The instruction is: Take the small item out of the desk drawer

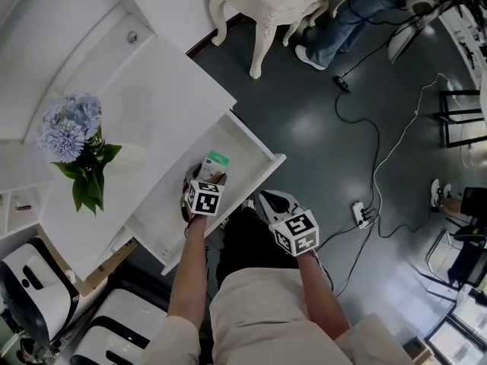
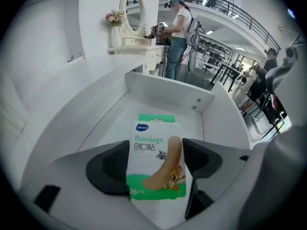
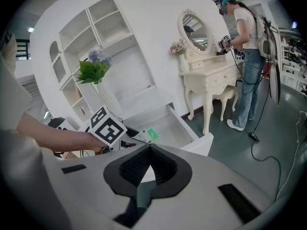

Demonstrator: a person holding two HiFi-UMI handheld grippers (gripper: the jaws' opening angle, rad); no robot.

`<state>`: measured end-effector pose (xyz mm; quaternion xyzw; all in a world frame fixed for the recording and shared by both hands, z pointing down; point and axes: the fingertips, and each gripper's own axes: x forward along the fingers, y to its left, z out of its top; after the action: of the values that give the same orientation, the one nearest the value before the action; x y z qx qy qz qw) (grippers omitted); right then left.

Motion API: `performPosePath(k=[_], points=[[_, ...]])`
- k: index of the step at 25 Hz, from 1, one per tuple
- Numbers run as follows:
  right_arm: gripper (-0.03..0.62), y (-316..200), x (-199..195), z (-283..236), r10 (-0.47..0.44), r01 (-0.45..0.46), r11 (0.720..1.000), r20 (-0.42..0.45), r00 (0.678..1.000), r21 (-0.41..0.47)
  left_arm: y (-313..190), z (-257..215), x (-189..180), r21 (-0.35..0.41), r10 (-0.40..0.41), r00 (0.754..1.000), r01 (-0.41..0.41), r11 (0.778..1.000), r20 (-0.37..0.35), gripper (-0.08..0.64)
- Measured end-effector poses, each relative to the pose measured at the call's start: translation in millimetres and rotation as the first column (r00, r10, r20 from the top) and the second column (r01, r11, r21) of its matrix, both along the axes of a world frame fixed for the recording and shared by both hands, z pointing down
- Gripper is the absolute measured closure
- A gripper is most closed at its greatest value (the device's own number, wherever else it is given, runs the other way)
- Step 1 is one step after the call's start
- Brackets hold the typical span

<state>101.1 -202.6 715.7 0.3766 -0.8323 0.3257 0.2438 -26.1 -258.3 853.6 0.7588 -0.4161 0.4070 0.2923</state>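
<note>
A small white and green bandage box (image 2: pixel 156 163) is clamped between the black pads of my left gripper (image 2: pixel 154 161), which is shut on it. It hangs just above the floor of the open white desk drawer (image 2: pixel 115 114). In the head view the left gripper (image 1: pixel 205 179) sits over the drawer (image 1: pixel 255 147), with the box's green end (image 1: pixel 218 159) sticking out ahead of it. My right gripper (image 1: pixel 272 201) hovers off the drawer's near corner, above the dark floor. Its jaws are shut on nothing (image 3: pixel 149 151). From there the box (image 3: pixel 152 134) and the drawer (image 3: pixel 180 123) show beyond the left gripper's marker cube.
A vase of blue flowers (image 1: pixel 74 137) stands on the white desk top (image 1: pixel 152 97). An ivory dressing table (image 1: pixel 266 6) and a standing person (image 3: pixel 247 56) are farther off. Cables (image 1: pixel 373 147) and a power strip (image 1: pixel 360 214) lie on the floor. White machines (image 1: pixel 30 280) sit at lower left.
</note>
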Motion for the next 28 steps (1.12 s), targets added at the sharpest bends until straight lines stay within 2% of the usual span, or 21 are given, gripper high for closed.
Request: performPosePath(k=[13, 28], points=[[0.568, 11.2, -27.1, -40.6, 0.072, -0.075, 0.996, 0.052, 0.996, 0.055, 24.5, -96.2, -16.7, 0.148, 0.003, 0.999, 0.004, 0.989, -0.049, 0.201], [0.568, 15.5, -62.9, -83.5, 0.113, -0.114, 0.983, 0.016, 0.993, 0.146, 56.0, -200.5, -45.0, 0.298, -0.037, 0.988, 0.081, 0.951, -0.151, 0.201]])
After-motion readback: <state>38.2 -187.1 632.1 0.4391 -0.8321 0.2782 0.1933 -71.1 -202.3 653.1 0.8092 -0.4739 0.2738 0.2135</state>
